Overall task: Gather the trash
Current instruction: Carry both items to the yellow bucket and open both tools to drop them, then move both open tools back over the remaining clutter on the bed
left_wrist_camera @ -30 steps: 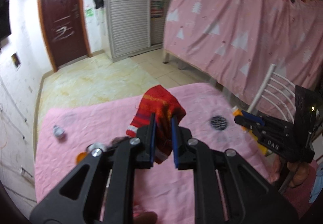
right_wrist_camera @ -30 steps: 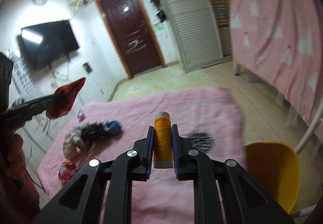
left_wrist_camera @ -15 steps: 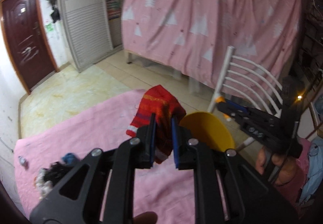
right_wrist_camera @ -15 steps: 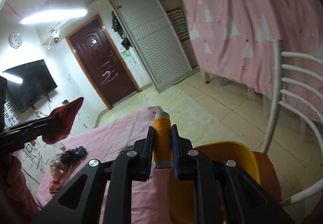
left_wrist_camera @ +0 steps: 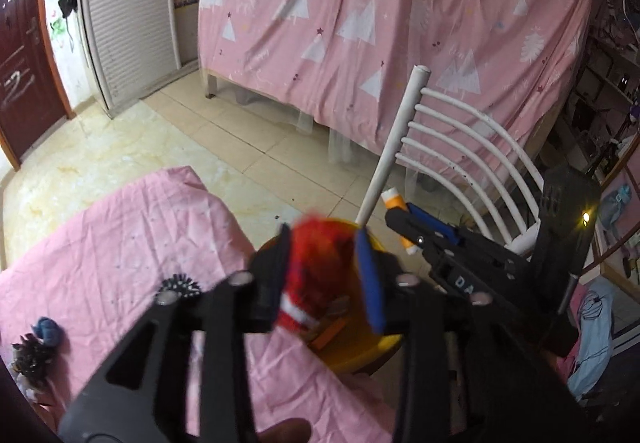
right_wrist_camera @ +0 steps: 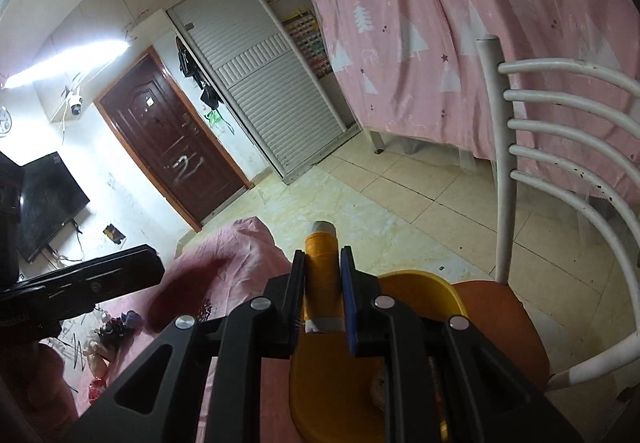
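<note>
My left gripper (left_wrist_camera: 323,234) hangs over the yellow bin (left_wrist_camera: 352,357), which stands on a chair seat at the pink table's end. Its jaws are opening. A red knitted cloth (left_wrist_camera: 316,275) sits blurred between them, and the right blue pad stands clear of it. My right gripper (right_wrist_camera: 322,253) is shut on an orange thread spool (right_wrist_camera: 320,271), held upright above the near rim of the bin (right_wrist_camera: 424,283). In the left wrist view the right gripper (left_wrist_camera: 400,213) points in from the right, just past the bin, with the spool (left_wrist_camera: 391,199) in it.
The bin rests on the orange seat (right_wrist_camera: 500,307) of a white slatted chair (left_wrist_camera: 460,147). A pink cloth covers the table (left_wrist_camera: 120,243). On it lie a black spiky disc (left_wrist_camera: 180,285) and a heap of scraps (left_wrist_camera: 36,347). A pink-draped bed stands behind.
Both grippers swung from over the table to the yellow bin on the chair. The left jaws went from shut on the red cloth to spread apart, and the cloth has slackened between them.
</note>
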Tool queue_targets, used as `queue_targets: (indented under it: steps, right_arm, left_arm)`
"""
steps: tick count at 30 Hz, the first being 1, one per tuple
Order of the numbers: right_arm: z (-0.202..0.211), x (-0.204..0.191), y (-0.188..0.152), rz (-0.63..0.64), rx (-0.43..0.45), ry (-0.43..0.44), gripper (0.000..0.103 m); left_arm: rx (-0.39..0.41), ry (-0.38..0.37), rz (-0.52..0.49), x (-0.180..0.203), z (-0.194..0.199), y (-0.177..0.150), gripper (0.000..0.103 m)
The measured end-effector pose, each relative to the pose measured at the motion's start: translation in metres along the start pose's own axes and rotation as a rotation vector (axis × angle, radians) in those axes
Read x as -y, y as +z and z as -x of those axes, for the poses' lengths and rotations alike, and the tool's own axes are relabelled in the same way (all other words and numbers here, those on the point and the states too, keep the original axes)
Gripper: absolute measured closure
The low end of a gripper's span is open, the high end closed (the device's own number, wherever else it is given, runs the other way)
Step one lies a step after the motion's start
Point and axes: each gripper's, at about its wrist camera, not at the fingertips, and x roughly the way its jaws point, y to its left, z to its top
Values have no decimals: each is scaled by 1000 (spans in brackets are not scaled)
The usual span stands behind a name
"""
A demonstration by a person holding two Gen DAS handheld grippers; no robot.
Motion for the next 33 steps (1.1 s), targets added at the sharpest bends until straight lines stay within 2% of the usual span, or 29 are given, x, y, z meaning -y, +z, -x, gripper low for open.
queue_targets:
  steps: [1, 6, 8, 10, 12, 16, 19, 25, 33]
  right_arm:
    - [1, 1, 0, -3, 1, 4, 92]
    - [0, 0, -1, -7, -4, 15, 90]
    - [-2, -1, -2, -10, -13, 18, 79]
    - [-4, -4, -3, -8, -20, 15, 50]
    - [-4, -7, -4, -4, -16, 17, 39]
    - [-5, -17, -4, 15, -15, 32, 38]
    - [-5, -29, -5, 36, -18, 46, 35]
    - [0, -66, -12, 109, -11, 92, 29]
    - [-3, -129, -31, 251, -45, 181, 26]
  left_arm:
    - [2, 0, 5, 0, 0, 3, 53]
    - [18, 23, 10, -5, 8, -1, 48]
    - [25, 31, 21, -10, 15, -2, 45]
    - [36, 30, 27, -13, 23, -4, 45]
    - [50, 35, 36, -18, 33, -7, 45]
    - [86, 35, 62, -31, 56, -14, 45]
    - [120, 45, 94, -44, 76, -22, 40]
    - [161, 107, 142, -75, 111, -45, 38]
    - [182, 219, 240, -145, 155, -94, 34]
